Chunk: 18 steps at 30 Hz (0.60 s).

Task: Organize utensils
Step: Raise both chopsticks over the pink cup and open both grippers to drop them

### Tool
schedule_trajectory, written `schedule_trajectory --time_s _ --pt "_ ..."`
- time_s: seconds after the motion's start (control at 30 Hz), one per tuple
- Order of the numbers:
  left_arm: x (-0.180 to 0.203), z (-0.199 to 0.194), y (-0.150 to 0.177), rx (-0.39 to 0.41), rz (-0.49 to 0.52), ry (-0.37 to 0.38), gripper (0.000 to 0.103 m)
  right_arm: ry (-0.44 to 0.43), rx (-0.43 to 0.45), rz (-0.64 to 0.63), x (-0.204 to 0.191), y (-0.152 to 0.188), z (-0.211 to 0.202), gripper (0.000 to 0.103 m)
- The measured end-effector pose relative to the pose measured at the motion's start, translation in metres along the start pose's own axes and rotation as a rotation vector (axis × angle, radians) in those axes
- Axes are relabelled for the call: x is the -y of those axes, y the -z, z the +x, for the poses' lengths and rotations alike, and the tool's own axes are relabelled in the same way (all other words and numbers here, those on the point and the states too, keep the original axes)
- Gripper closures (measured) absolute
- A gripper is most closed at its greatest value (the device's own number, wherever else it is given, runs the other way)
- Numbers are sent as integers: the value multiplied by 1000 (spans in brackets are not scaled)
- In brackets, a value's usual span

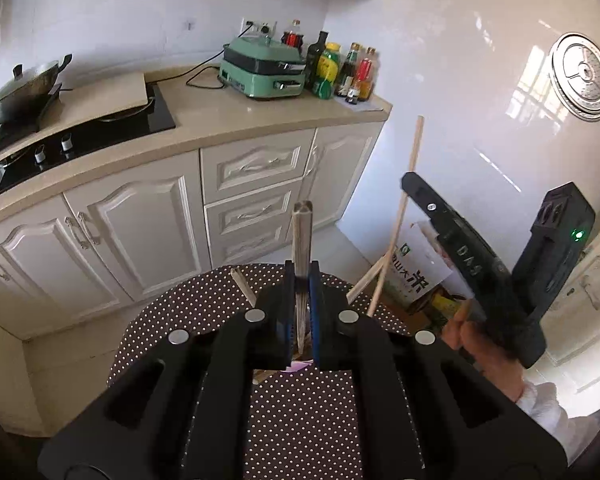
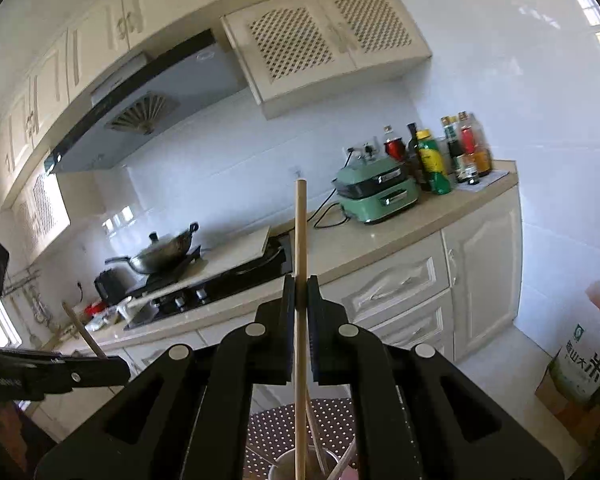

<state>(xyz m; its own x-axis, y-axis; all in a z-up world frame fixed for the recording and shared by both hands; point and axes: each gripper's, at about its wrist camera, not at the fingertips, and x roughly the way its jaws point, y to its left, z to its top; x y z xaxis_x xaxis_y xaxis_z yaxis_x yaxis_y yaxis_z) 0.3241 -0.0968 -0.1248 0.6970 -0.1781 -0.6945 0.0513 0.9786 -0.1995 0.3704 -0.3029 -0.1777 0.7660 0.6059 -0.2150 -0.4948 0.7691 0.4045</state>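
Left gripper [image 1: 301, 280] clamped tight on a dark-tipped chopstick [image 1: 301, 240] at frame ctr over the polka-dot table [image 1: 300, 408], right gripper [image 2: 301, 296] pinched shut on a pale chopstick [image 2: 300, 232], its lower end over a cup [image 2: 288, 462] w/ more sticks at bottom edge; stove wok [image 2: 160, 254], green cooker [image 2: 374, 194], sauce bottles [image 2: 456, 156] behind, rice box [image 2: 584, 364] lower right.

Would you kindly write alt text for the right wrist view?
The right gripper is shut on a pale wooden chopstick pointing up, above a cup on a polka-dot table. Behind are a kitchen counter and wok.
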Motion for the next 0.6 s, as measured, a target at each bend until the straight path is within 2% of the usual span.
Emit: schedule_trajectory --time_s 0.3,0.6 --pt "2 32 5 -44 -14 -8 97 -41 -27 -26 5 19 19 98" --pt "8 50 11 -71 -10 -17 97 -38 -60 -82 8 34 24 98"
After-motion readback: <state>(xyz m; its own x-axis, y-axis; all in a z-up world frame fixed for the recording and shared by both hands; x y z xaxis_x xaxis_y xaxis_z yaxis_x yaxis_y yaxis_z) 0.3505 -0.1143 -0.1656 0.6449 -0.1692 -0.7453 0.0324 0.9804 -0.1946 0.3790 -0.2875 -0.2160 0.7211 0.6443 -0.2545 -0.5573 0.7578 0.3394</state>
